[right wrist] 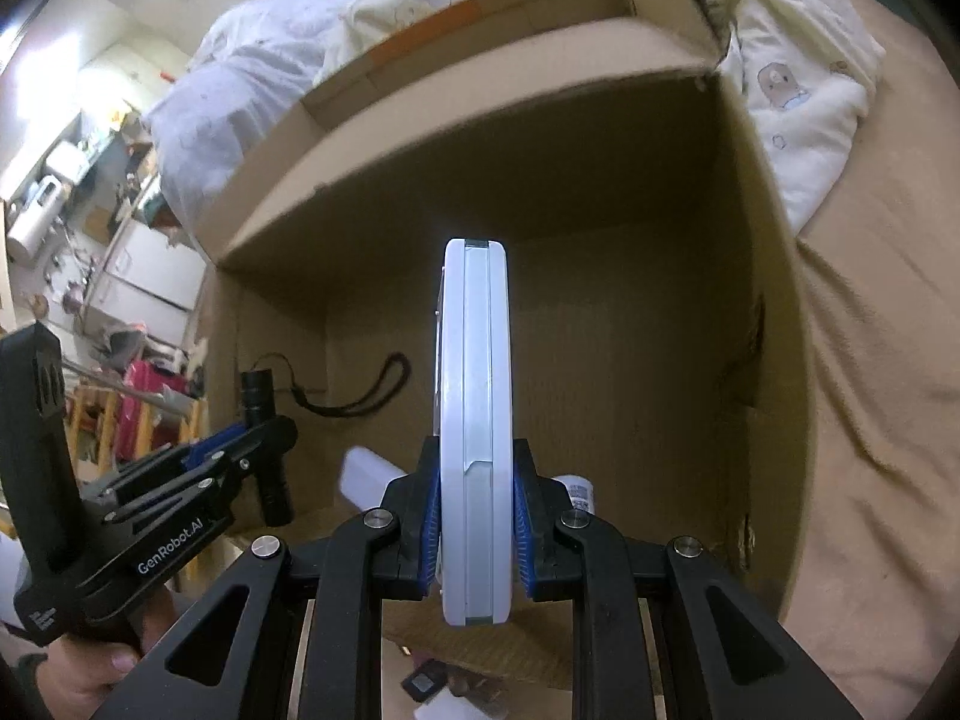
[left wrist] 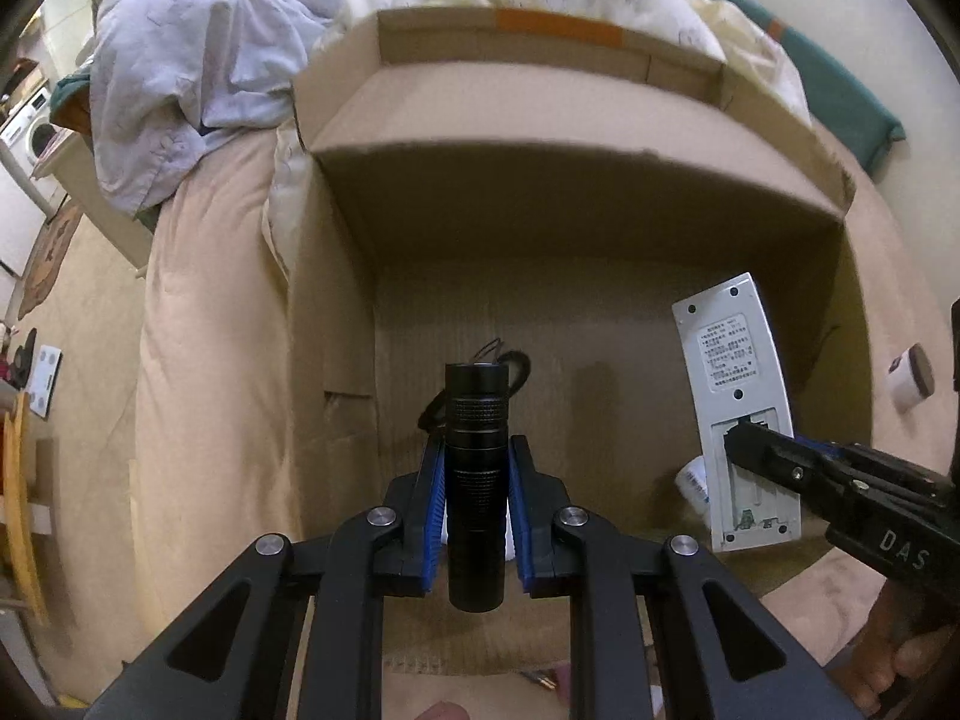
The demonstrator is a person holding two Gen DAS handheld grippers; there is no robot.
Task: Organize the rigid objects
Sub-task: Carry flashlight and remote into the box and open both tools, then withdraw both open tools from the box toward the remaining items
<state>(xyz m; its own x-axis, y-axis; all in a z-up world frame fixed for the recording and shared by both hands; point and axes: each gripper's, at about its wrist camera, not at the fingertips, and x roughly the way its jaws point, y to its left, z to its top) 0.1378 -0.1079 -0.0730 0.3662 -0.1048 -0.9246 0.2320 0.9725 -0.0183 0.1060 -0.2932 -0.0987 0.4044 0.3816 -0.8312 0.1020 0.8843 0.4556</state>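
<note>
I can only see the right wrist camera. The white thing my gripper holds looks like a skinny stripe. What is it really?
Observer: From the left wrist view the white remote control shows its flat back, with a printed label and an open battery bay.
Operator: Where does the right gripper grab it?
Observer: The right gripper pinches it near the battery bay, in its lower half.
Operator: Is the black flashlight held tight?
Observer: The left gripper has blue pads closed on both sides of the black flashlight.
Operator: Anything beside the box I miss?
Observer: A small white cylinder with a brown end lies outside the cardboard box, on its right.
</note>
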